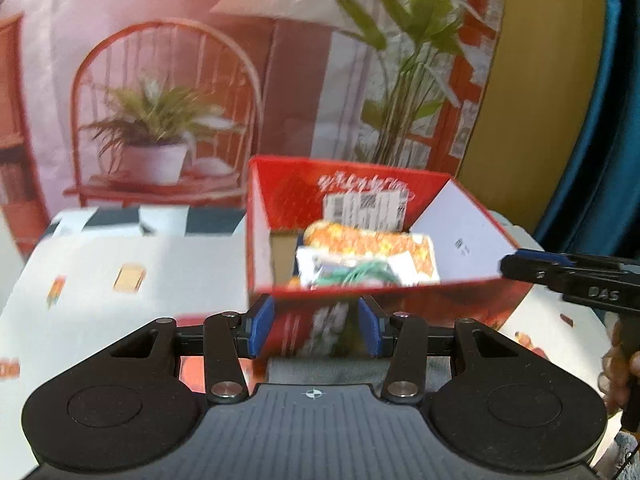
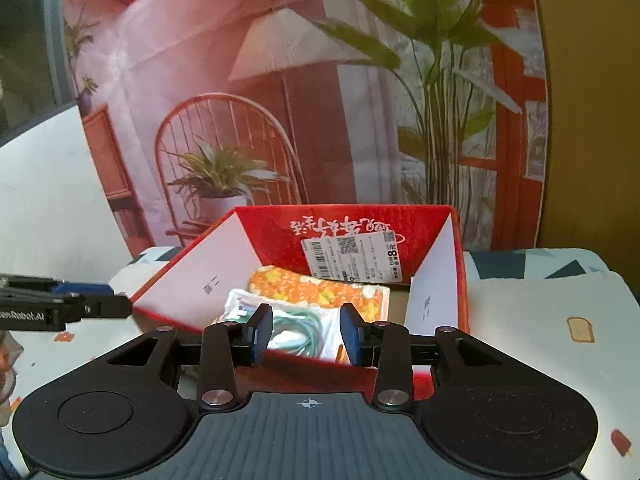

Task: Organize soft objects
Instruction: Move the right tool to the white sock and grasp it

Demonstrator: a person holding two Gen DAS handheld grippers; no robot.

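Soft objects already lie inside the red box [image 2: 352, 236], which serves as landmark: an orange flowered cloth [image 2: 316, 290] against its far wall, and in front of that a clear packet with a green cord [image 2: 298, 330]. Left of the box, the left gripper [image 1: 316, 326] hangs at the near wall with its blue pads apart and nothing between them. Directly before the box, the right gripper [image 2: 306, 334] stands at the near rim, jaws parted and empty, the packet visible beyond them. Right of the box, the patterned tablecloth [image 2: 540, 312] shows no loose soft item, so the sorting looks largely done; whatever remains lies outside these views.
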